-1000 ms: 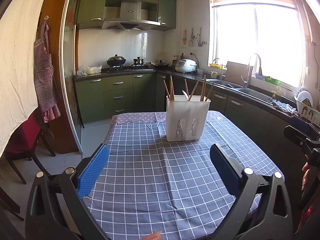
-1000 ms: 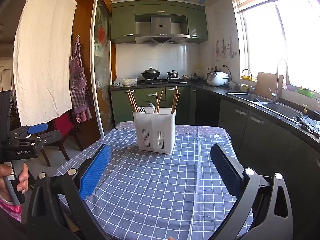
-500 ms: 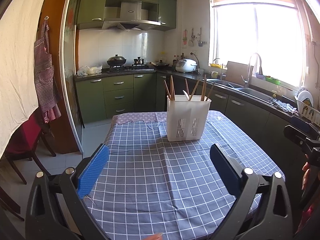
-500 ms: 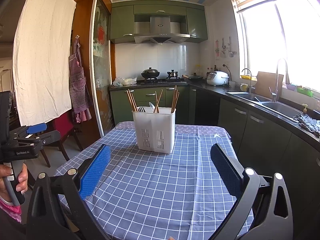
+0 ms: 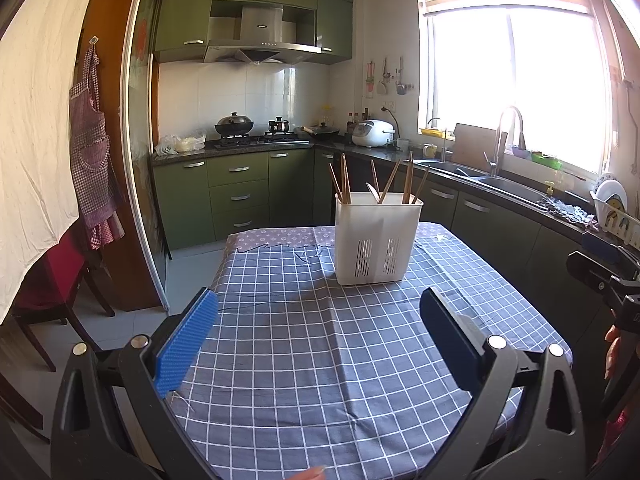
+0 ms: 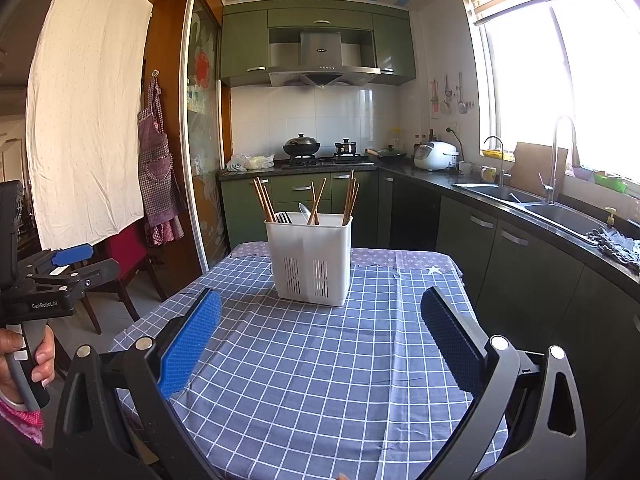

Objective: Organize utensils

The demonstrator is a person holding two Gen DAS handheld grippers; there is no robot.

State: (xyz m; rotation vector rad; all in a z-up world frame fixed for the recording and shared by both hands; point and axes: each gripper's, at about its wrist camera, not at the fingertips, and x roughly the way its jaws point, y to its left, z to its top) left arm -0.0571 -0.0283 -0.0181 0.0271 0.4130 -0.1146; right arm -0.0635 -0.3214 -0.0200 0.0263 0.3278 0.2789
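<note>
Standing upright near the far edge of the counter [image 5: 360, 360] is a white caddy [image 5: 378, 240], and every utensil in view is already in it: several wooden chopsticks [image 6: 264, 202] lean out of its compartments, and the right wrist view shows a fork [image 6: 284, 218] and a spoon [image 6: 305, 210] tucked between them. The checked cloth over the counter is otherwise bare in both views; nothing lies loose on it.

Both tools are held low at the near edge, pointing at the caddy and well apart from it. The left tool [image 5: 320, 332] has its jaws spread wide and grips nothing. The right tool [image 6: 322, 332] is likewise spread wide with nothing between its pads. Each tool shows at the edge of the other's view, held by a hand [image 6: 24, 360].

As for the step in hand, the scene fits two stages. It could be a sorting job where the mixed chopsticks and cutlery wait to be pulled out and regrouped by compartment, or it could be the end, with everything put away and the tools drawn back. The pictures do not settle which. Whether the chopsticks are grouped properly by compartment cannot be told from here, since the caddy's wall hides its dividers.
</note>
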